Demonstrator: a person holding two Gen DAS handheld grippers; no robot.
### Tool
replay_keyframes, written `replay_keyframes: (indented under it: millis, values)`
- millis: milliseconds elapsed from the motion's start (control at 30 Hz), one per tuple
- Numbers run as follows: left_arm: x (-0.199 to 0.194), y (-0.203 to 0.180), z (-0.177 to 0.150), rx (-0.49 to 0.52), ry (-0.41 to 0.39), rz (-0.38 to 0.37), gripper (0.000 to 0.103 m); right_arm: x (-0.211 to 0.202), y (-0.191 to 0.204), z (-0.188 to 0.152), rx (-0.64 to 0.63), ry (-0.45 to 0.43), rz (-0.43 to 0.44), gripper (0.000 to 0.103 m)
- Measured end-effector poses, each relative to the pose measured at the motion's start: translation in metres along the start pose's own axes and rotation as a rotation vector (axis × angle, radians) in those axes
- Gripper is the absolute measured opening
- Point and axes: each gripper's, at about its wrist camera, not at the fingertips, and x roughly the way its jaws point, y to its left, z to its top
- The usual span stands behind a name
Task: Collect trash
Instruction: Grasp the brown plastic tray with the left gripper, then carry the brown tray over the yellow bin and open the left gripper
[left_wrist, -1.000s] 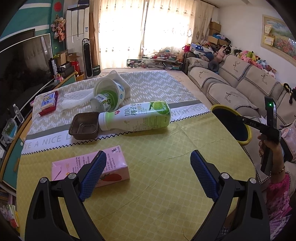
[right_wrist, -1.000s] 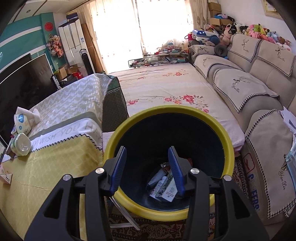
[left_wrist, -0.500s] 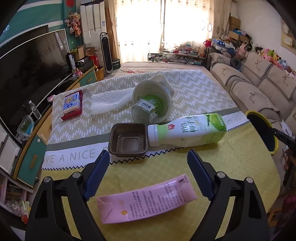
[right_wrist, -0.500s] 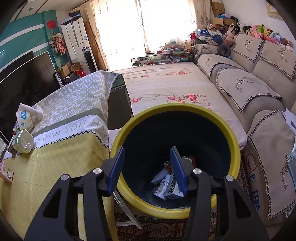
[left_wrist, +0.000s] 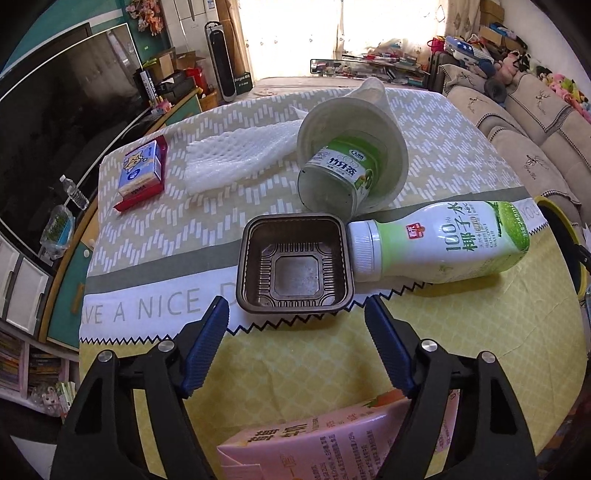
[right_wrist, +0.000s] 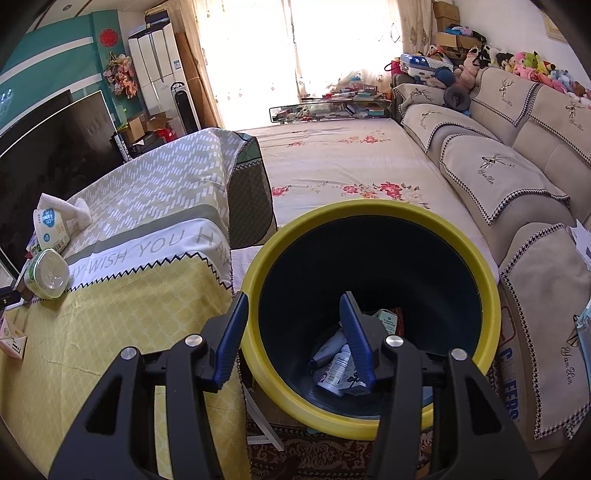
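While aiming: left gripper (left_wrist: 295, 328) spread wide, empty, before square brown ribbed plastic tray (left_wrist: 294, 263).
Grasp: straddle one tray wall, then squeeze gently.
Right gripper (right_wrist: 293, 332): half-open, empty, over yellow-rimmed bin (right_wrist: 369, 210).

Left claw (left_wrist: 295, 343), right claw (right_wrist: 293, 334), black forked plastic frames, ribbed blue finger pads, silver round screws

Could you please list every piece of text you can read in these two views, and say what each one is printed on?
"VE A NICE D" on the tablecloth.
"WISH YOU HA" on the same cloth's side edge.
"100%" plus Chinese characters on the white and green bottle.
"CHEERS" on the sofa cover.
Pink carton, green cup and blue box: print too small or blurred.
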Motion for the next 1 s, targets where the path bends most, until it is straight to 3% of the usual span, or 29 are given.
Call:
replay_keyframes:
  millis: [567, 767, 1000]
  values:
    - [0.032, 0.002, 0.028, 0.051, 0.075, 0.018, 0.069, 0.011, 0.006, 0.001, -0.001, 0.028, 0.013, 0.05]
    - [0.024, 0.006, 0.024, 0.039, 0.042, 0.013, 0.068, 0.008, 0.008, 0.002, -0.001, 0.025, 0.023, 0.05]
    - [-0.015, 0.004, 0.007, 0.039, -0.021, 0.018, 0.068, 0.004, 0.012, 0.001, -0.007, 0.019, 0.04, 0.05]
